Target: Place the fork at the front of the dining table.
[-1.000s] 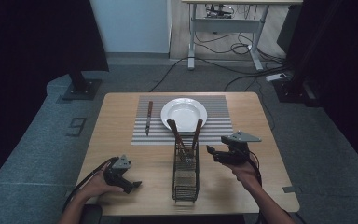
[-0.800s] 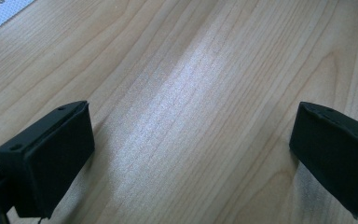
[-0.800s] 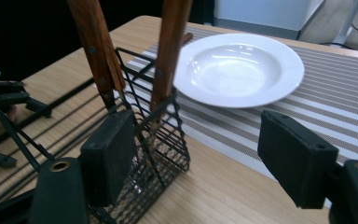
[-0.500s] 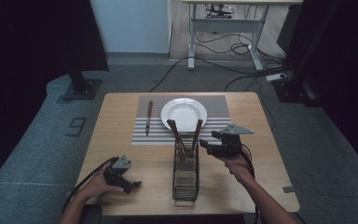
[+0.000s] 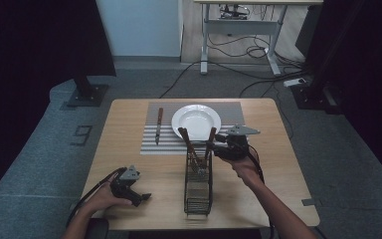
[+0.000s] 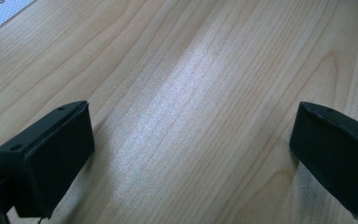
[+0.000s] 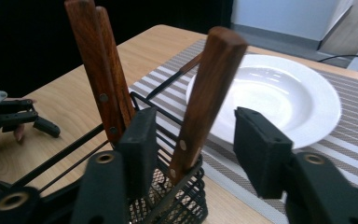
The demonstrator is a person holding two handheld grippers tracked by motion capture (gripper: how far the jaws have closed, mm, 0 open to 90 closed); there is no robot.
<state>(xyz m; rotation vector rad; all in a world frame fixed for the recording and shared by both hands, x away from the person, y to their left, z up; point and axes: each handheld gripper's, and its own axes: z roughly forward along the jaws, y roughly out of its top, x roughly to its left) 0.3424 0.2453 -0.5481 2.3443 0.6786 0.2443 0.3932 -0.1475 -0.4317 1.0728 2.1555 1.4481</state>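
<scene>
One wooden utensil handle (image 7: 209,100) stands between the right gripper (image 7: 193,140)'s closing, not yet touching jaws; centre it, pinch firmly, lift straight from the wire caddy (image 5: 198,186).

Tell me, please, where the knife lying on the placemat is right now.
In the high view the knife lies flat on the left part of the striped placemat, just left of the white plate and apart from it.

A wooden-handled utensil (image 7: 205,98) stands tilted in the black wire caddy (image 5: 198,184).
</scene>
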